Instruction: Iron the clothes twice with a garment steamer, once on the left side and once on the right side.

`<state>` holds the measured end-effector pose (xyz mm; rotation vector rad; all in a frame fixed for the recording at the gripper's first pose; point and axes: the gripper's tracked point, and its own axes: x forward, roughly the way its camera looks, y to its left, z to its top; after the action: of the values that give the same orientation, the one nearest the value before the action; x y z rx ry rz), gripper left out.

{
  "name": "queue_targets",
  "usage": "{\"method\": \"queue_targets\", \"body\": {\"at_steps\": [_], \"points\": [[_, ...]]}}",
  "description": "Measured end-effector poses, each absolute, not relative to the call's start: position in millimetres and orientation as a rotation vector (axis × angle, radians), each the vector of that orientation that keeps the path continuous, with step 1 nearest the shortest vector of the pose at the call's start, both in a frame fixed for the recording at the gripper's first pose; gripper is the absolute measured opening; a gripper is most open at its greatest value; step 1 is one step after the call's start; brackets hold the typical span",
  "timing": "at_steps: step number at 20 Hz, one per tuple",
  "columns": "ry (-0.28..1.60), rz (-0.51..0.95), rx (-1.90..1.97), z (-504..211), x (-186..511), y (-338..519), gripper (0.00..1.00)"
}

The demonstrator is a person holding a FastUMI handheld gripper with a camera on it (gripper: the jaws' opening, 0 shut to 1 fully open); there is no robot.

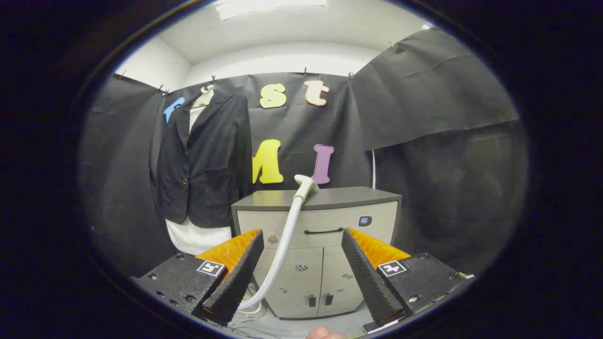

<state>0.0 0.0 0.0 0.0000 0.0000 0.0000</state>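
We are looking straight at the cabinet (pixel 316 235), the biggest thing ahead, well beyond our fingers, with the black jacket (pixel 205 160) hanging off to its left against the booth wall, a white shirt (pixel 195 238) showing under its hem. Both are still well apart from us, so nothing is steamed yet, we judge. The hose (pixel 282 249) rises from the floor by the cabinet's foot, passes between our fingers in the view, and ends at the steamer head (pixel 306 184) resting on the cabinet top. Our gripper (pixel 301 268) stands wide, holding nothing. The risks from here: the head sits near the top's front edge, so a clumsy close could knock it off rather than catch it. The hose is long and loose; swinging the head left toward the jacket could drag it across the cabinet corner or snag it. The jacket hangs free on its hanger, so a hard press would push it away or swing it instead of smoothing it. A small button (pixel 184 181) on the front could catch the head on a pass.
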Motion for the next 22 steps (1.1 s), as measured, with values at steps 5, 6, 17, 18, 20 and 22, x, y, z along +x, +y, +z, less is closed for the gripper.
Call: {"method": "queue_targets", "body": {"at_steps": [5, 6, 17, 18, 20, 22], "points": [[0.031, -0.015, -0.013, -3.9, 6.2, 11.0, 1.0], [0.031, -0.013, -0.016, -3.7, 7.7, 13.3, 1.0], [0.061, -0.049, -0.021, -8.0, 5.5, 25.9, 1.0], [0.061, -0.058, -0.024, -8.1, 5.7, 26.2, 1.0], [0.068, -0.072, -0.026, -10.0, 6.2, 29.9, 1.0], [0.075, -0.09, -0.027, -11.8, 7.0, 33.1, 1.0]]}}
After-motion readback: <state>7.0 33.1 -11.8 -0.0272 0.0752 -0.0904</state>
